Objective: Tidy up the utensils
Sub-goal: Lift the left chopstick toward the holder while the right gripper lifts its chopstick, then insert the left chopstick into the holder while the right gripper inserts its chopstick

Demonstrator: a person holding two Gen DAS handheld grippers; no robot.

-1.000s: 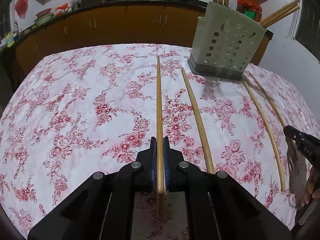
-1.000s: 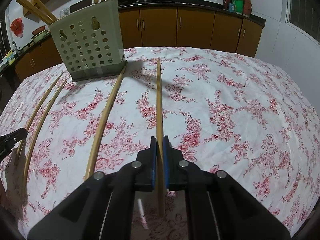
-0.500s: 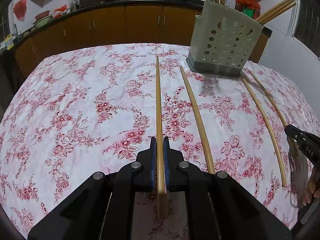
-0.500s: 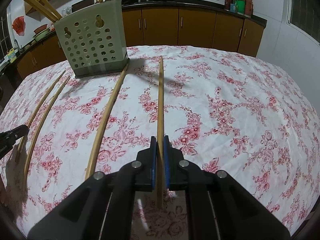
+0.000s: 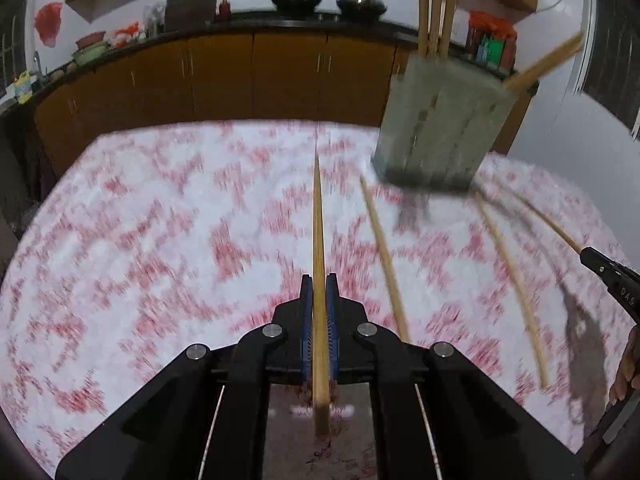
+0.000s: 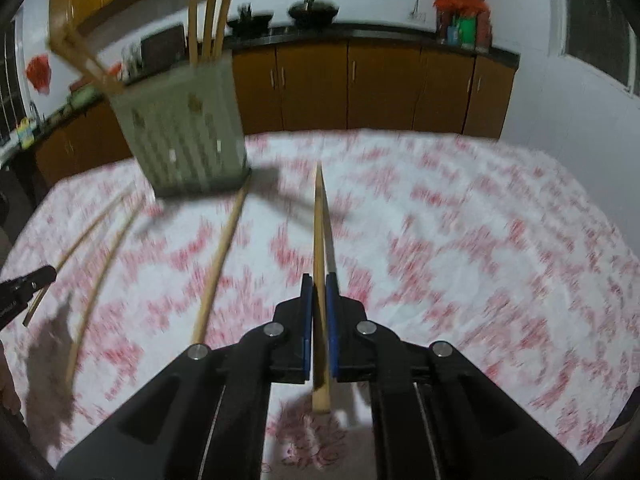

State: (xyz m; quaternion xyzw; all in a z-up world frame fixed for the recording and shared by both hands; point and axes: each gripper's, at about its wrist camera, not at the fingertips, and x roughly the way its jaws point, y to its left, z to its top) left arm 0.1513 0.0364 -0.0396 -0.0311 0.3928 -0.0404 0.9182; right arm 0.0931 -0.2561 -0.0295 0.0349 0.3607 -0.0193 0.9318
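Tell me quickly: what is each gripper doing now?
Left gripper: shut on a chopstick.
Right gripper: shut on another chopstick.

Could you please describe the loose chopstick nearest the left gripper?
Find the floral tablecloth and the grey perforated holder on it. The loose chopstick lies immediately right of the held chopstick in the left gripper; unlike that one, no jaws grip it.

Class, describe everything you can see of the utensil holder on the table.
The holder is a pale grey-green box, seemingly plastic, its walls pierced with rows of round holes, on a darker base. It stands upright at the table's far side on the flowered cloth. Several wooden chopsticks rise from its top, some upright, others leaning outward. One loose chopstick's far end reaches its base; motion blur hides finer detail.
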